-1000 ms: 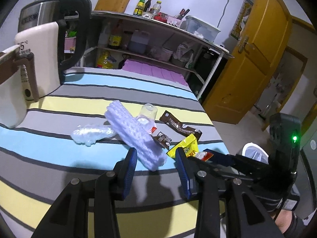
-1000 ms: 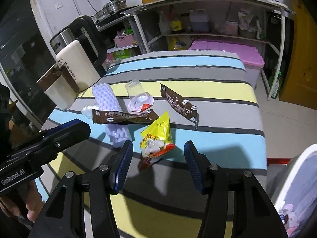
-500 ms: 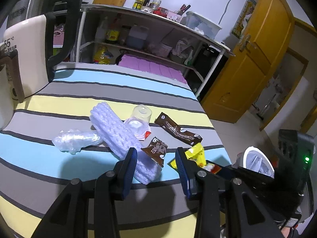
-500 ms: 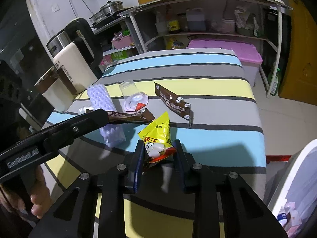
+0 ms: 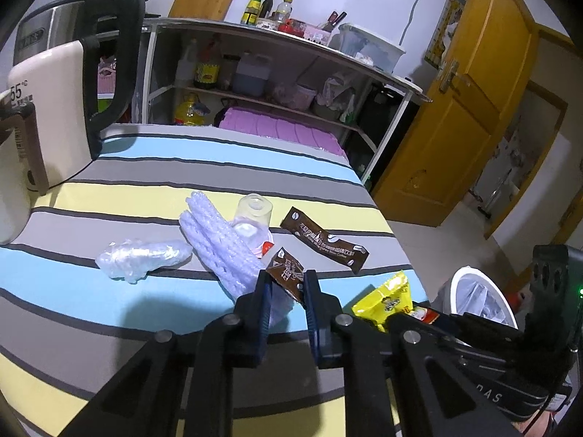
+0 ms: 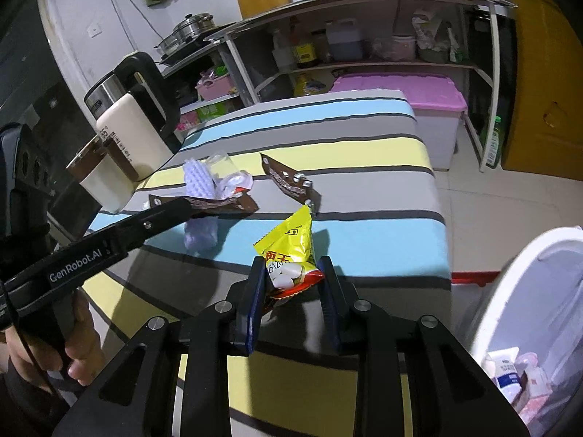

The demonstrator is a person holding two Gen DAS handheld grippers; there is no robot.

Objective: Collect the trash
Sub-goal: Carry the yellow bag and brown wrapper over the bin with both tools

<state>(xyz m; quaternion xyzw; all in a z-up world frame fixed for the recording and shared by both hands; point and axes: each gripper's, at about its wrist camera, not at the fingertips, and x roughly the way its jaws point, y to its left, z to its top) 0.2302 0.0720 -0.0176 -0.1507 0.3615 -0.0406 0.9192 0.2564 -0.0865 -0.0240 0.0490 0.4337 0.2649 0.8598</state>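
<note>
Partly hidden by closing left gripper, a brown sachet sits between its pads; right gripper grips yellow snack bag near the table's right edge.

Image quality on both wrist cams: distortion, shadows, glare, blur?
Left wrist: strong fisheye, dark vignetted corners, shelf and door bowed; tongs cast a soft shadow on the striped tablecloth; wrappers sharp. Right wrist: same bowing; glare on the white bin rim; yellow snack packet crisp, no motion blur.
</note>
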